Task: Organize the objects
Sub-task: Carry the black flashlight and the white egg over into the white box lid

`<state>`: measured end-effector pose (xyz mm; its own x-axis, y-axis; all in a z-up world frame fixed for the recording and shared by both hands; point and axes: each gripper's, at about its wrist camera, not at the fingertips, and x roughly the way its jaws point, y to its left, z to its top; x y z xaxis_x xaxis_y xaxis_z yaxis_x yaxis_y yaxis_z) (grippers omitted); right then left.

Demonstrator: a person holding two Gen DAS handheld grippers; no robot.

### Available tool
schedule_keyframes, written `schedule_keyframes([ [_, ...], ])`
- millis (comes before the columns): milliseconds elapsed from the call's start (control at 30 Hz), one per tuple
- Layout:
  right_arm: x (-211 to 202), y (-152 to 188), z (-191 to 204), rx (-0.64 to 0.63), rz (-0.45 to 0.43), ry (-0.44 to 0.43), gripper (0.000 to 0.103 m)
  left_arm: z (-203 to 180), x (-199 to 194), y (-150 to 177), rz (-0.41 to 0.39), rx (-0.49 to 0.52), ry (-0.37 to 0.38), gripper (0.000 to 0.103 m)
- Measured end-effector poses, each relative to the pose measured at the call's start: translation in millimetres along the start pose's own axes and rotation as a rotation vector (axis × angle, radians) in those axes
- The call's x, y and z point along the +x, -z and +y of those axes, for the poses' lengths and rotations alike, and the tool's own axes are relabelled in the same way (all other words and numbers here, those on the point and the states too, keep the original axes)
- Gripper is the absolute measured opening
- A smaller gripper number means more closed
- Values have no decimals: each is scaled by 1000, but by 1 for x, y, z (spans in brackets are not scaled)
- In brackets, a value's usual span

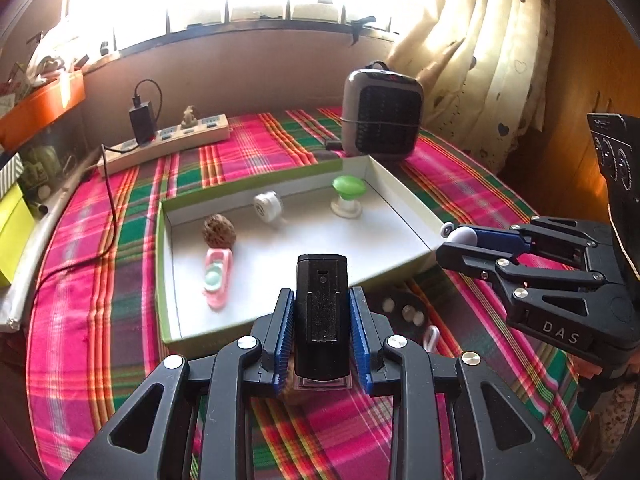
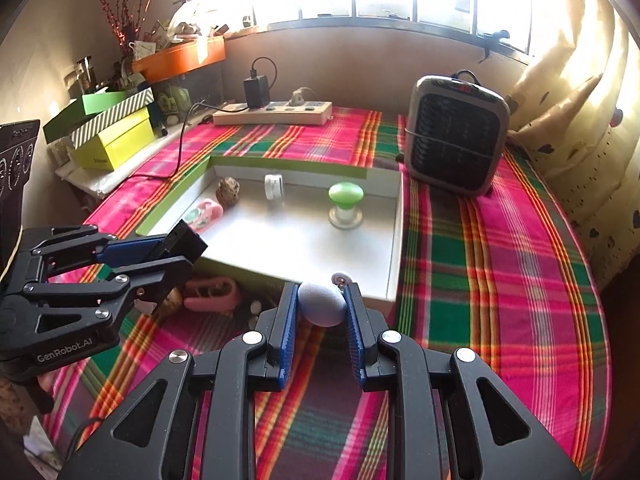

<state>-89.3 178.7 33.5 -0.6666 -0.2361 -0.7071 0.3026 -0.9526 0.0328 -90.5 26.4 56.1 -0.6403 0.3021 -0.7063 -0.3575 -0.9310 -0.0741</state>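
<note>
Jaws of both grippers grip: left gripper [image 1: 322,320] black block [image 1: 321,300], right gripper [image 2: 322,312] pale ball [image 2: 322,303].

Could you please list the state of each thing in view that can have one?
left hand-held gripper: shut on the black rectangular device, near the box's front.
right hand-held gripper: shut on the pale egg-shaped object, at the box's near edge.
shallow box: open, holding four items.
green-capped object: upright in the box.
white round object: on edge in the box.
black charger: plugged into the power strip.
</note>
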Motion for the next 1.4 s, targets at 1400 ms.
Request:
schedule_keyframes([
  [1400, 84, -39, -15, -49, 95, 72, 24, 39, 90, -42, 108, -48, -104, 25],
])
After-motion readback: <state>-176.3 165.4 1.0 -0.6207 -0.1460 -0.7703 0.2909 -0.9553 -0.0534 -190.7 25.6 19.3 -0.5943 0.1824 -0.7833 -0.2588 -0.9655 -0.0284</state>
